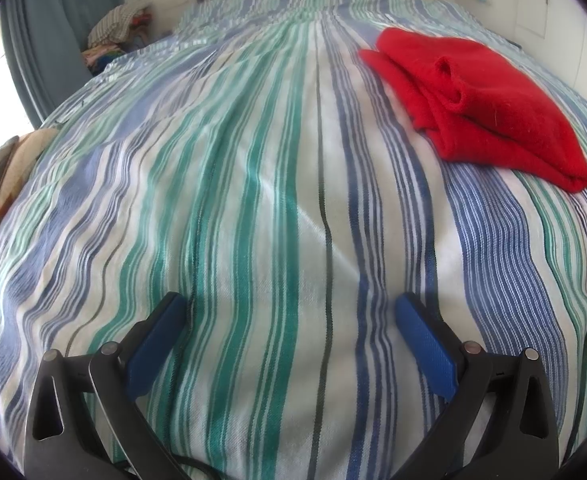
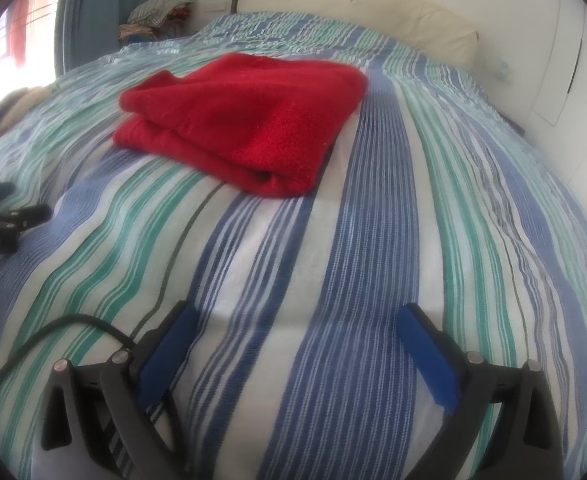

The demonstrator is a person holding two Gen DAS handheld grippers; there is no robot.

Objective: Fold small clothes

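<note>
The folded red cloth (image 2: 241, 120) is seen on the bed (image 2: 373, 240) at about eleven o'clock from the right tool (image 2: 297, 316), nearer than the left tool (image 1: 289, 304), and both are held wide open with nothing gripped.

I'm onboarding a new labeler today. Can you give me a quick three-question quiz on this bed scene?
1. True or false: the red garment lies folded on the striped bedspread.
2. Which tongs hold cloth? A) left tongs B) right tongs C) neither
3. Fill in: in the left wrist view, the red garment lies to the ____ of the tongs' axis.

Key: 1 true; 2 C, both are open and empty; 3 right.
</note>
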